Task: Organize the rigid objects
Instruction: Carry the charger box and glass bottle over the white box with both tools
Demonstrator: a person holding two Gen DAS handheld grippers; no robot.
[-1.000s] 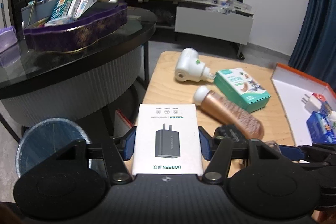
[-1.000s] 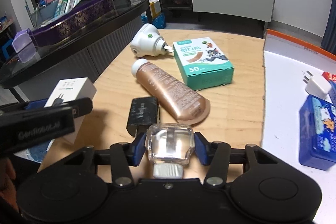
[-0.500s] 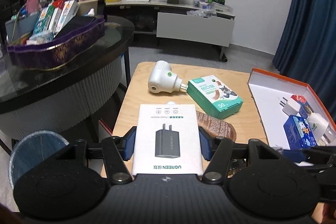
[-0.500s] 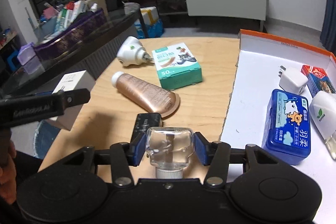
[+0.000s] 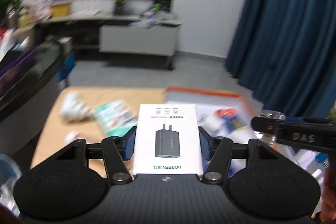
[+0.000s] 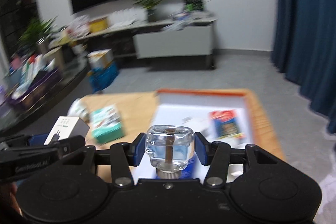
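Note:
My left gripper [image 5: 167,143] is shut on a white power adapter box [image 5: 168,135], held flat above the wooden table [image 5: 52,129]. My right gripper [image 6: 170,146] is shut on a clear glass bottle [image 6: 170,144] with its silver cap toward the camera. Both hover in front of the orange-rimmed white tray [image 6: 201,101], which holds a blue box [image 6: 227,126], a red box and a white plug. In the right wrist view the left gripper with the adapter box [image 6: 63,126] shows at the left. The right gripper's arm [image 5: 294,135] crosses the left wrist view at right.
A green plaster box [image 6: 107,124] and a white plug-in device [image 6: 77,109] lie on the table's left part. A dark curved counter [image 6: 52,87] with a purple basket stands to the left. Blue curtains [image 6: 304,24] hang at right; grey floor lies beyond the table.
Both grippers rose and swung right toward the tray, each keeping its hold. The tube and black item dropped out of view; the pictures are now motion-blurred.

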